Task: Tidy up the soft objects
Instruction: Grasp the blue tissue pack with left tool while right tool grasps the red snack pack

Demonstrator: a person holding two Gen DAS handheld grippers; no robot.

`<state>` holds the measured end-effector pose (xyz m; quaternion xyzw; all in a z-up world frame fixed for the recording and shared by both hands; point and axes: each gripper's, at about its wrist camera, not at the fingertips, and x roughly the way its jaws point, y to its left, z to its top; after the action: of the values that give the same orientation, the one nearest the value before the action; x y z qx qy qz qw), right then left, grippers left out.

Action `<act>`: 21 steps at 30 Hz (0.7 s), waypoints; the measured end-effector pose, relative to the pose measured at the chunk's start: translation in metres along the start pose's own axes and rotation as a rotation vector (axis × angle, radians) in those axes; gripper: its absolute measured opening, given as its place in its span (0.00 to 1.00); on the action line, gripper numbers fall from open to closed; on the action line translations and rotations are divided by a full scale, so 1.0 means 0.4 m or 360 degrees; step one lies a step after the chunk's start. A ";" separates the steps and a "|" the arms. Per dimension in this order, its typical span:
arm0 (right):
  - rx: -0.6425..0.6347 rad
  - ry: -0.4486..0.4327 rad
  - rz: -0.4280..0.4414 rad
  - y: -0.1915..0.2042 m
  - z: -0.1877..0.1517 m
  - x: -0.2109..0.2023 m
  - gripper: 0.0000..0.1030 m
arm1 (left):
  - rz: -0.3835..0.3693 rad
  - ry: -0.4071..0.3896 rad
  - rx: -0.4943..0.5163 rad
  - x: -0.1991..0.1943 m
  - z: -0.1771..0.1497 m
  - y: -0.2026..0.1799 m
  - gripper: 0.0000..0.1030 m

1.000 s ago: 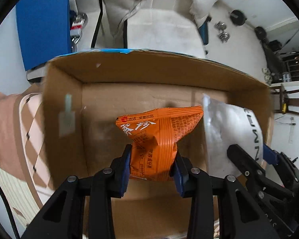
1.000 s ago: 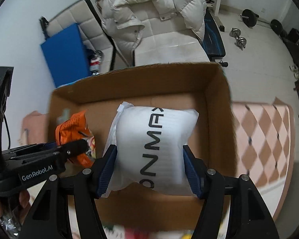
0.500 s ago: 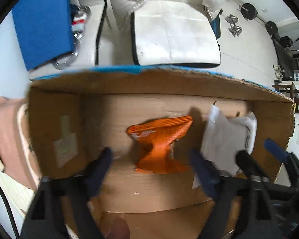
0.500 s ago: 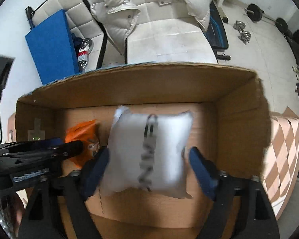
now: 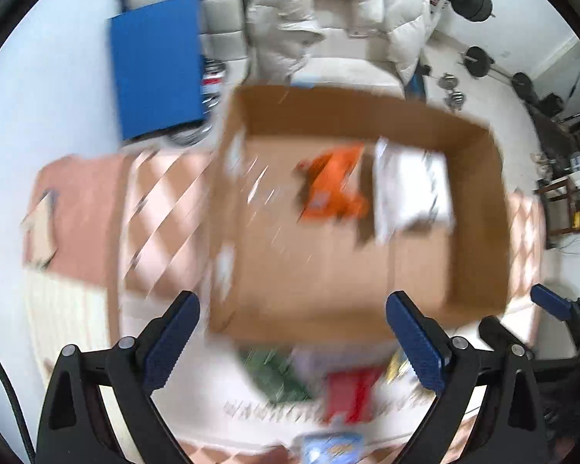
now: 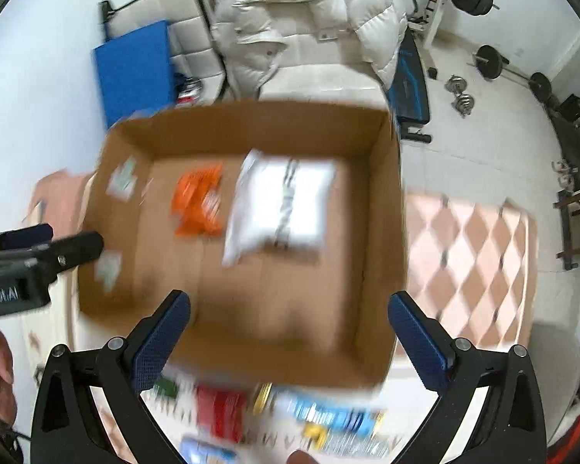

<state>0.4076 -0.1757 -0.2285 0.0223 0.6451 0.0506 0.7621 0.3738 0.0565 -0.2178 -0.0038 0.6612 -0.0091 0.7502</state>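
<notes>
An orange snack bag and a white soft pouch lie side by side on the floor of an open cardboard box. They also show in the right wrist view, the orange bag left of the white pouch inside the box. My left gripper is open and empty, above the box's near edge. My right gripper is open and empty too, above the near wall. The left gripper's body shows at the left of the right wrist view. Both views are motion-blurred.
Several blurred packets, red, blue and green, lie on the surface in front of the box. A pink checked cloth covers the table. Behind are a blue board, a white puffy jacket on a chair, and dumbbells.
Both grippers opened and let go of the orange bag and the white pouch, which now lie in the box. Both grippers then pulled back and up, away from the box.
</notes>
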 end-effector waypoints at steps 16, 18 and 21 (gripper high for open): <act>0.0083 0.0586 0.0158 0.173 -0.404 0.371 0.88 | -0.0722 0.0757 -0.1186 0.310 -0.708 0.239 0.88; 0.0037 0.0618 0.0099 0.190 -0.412 0.401 0.70 | -0.0821 0.0801 -0.1246 0.315 -0.724 0.212 0.88; -0.0049 0.0643 0.0069 0.187 -0.436 0.403 0.54 | -0.0929 0.0862 -0.1274 0.330 -0.721 0.150 0.88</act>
<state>0.2581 -0.0899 -0.4083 0.0140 0.7833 0.0804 0.6162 0.1048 0.1161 -0.3860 -0.4683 0.7535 0.0348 0.4602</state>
